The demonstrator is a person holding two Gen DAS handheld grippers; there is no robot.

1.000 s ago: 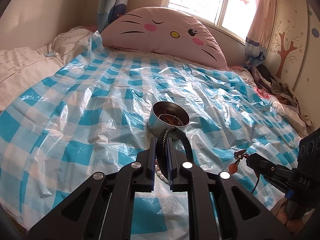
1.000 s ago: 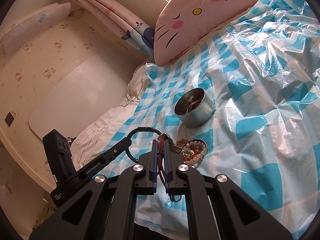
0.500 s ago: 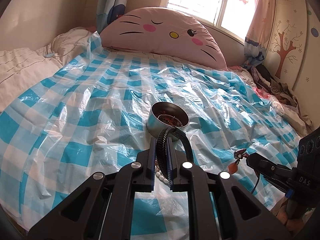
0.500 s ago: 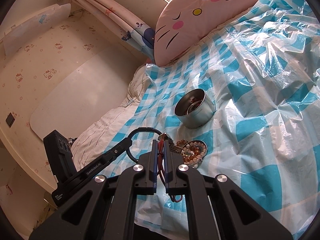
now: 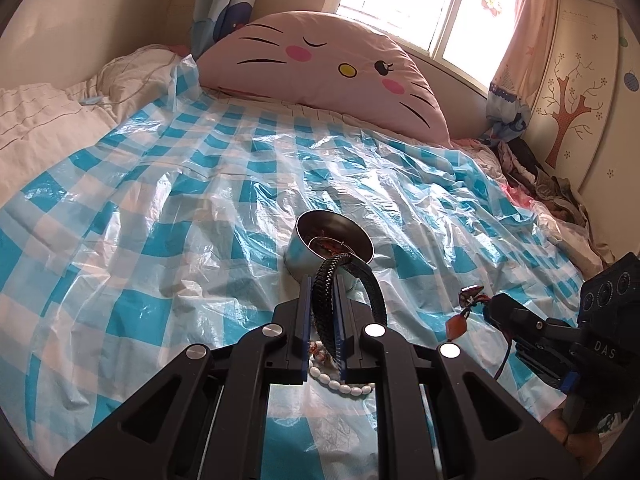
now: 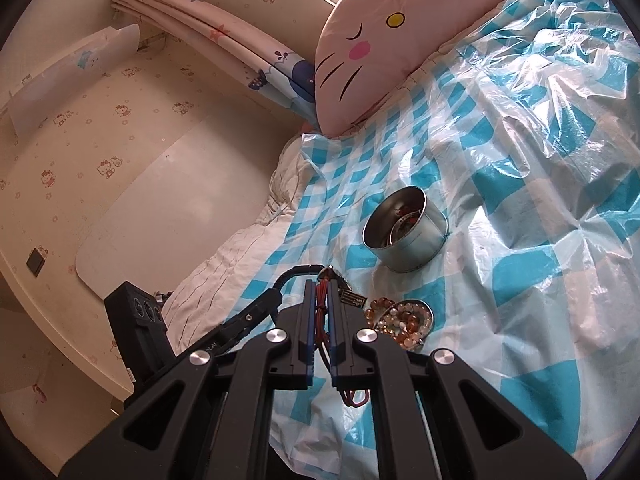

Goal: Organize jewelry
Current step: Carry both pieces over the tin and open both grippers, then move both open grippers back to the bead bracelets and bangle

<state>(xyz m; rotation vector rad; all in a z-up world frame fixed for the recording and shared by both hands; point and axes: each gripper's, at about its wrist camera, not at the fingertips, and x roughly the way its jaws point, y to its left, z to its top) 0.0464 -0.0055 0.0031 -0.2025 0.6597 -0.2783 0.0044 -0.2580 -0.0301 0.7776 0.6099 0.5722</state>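
My left gripper (image 5: pixel 323 280) is shut on a black braided bracelet (image 5: pixel 362 276) and holds it just in front of a round metal tin (image 5: pixel 304 258) that has jewelry inside. A white bead strand (image 5: pixel 340 385) lies below the fingers. My right gripper (image 6: pixel 320 286) is shut on a red cord necklace (image 6: pixel 321 312) with a dark pendant, also seen in the left wrist view (image 5: pixel 470 294). The tin (image 6: pixel 416 252) stands beyond it, with a pile of amber and white beads (image 6: pixel 404 320) close to the right.
A blue and white checked plastic sheet (image 5: pixel 160 208) covers the bed. A pink cat-face pillow (image 5: pixel 320 68) lies at the headboard under the window. Clothes (image 5: pixel 552 188) are heaped at the right edge. The wall (image 6: pixel 120 140) runs along the bed's left side.
The left gripper has moved slightly closer to the tin with the black bracelet. The right gripper has held nearly still with the red cord necklace.
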